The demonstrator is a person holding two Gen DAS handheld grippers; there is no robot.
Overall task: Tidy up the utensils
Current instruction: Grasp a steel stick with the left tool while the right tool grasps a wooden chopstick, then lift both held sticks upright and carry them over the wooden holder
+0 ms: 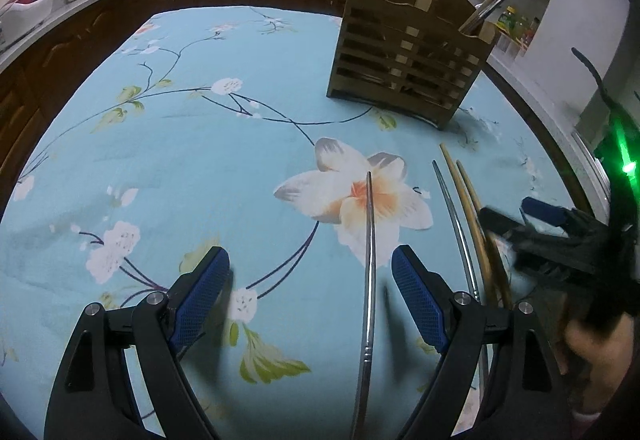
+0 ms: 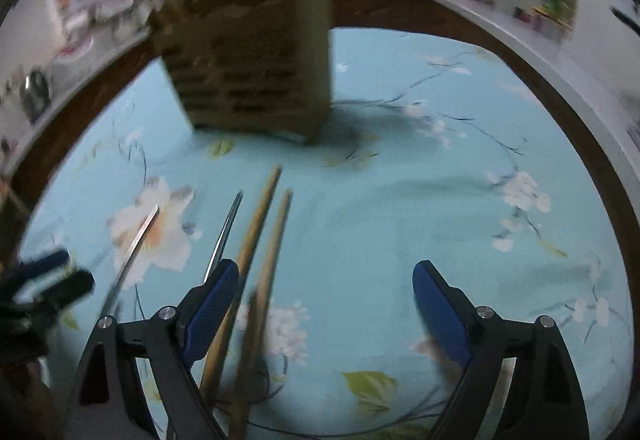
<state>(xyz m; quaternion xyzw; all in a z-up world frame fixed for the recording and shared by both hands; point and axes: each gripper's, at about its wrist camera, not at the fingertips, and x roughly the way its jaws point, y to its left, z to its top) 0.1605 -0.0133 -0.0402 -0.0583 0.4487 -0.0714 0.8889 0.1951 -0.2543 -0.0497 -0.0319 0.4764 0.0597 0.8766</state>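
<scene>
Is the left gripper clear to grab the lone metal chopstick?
Probably yes. The left gripper is open, with the metal chopstick lying between its fingers on the tablecloth; nothing lies over it.

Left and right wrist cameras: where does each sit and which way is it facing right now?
Left wrist: on the left hand-held gripper, low over the floral tablecloth, facing the wooden utensil holder; jaws open around a metal chopstick.
Right wrist: on the right hand-held gripper, facing the same holder; jaws open over wooden chopsticks.
Shared: holder, tablecloth, chopsticks, and each other's gripper.
</scene>
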